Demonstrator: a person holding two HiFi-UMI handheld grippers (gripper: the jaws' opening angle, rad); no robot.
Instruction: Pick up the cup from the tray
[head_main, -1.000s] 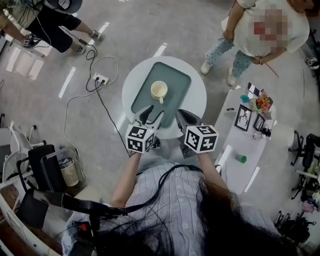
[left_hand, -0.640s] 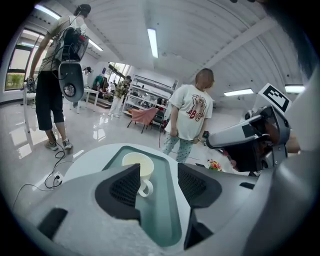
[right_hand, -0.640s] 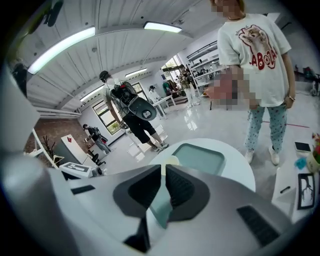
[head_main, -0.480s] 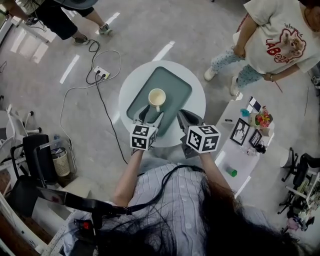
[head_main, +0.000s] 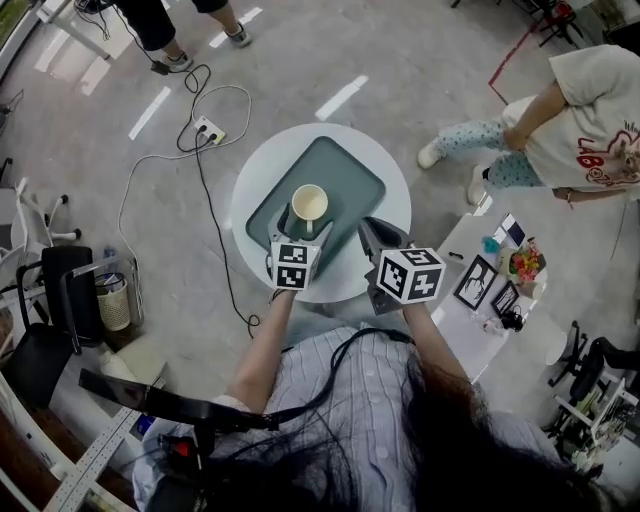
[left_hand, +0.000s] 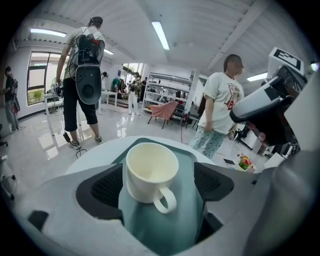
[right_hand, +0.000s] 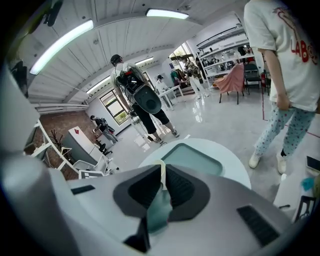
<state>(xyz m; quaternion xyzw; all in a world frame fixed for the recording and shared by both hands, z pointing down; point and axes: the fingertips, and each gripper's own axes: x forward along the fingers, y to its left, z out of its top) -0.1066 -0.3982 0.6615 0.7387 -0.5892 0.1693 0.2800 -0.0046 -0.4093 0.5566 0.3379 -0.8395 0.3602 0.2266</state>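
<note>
The cup (head_main: 309, 205) stands upright on the tray (head_main: 352, 178), toward the tray's 7 o'clock end in the head view. In my left gripper view its handle points to about 5 o'clock, back at me.

To do this step well, I judge I should centre the cup body between my pads first. It sits closer to my 9 o'clock pad, and the handle takes up part of the gap at 3 o'clock. I would close on the round wall above the handle's root and squeeze evenly, so the cup does not twist or skid on the tray. Then I would lift it straight up.

My left gripper (left_hand: 159, 186) has just been opening its jaws, and they now stand wide apart. The cup is between them, but I see neither pad pressing on it. My right gripper (right_hand: 162, 187) hangs over the near rim of the round table (head_main: 395, 205), at about 4 o'clock from the cup. Its jaws are nearly together and hold nothing.
</note>
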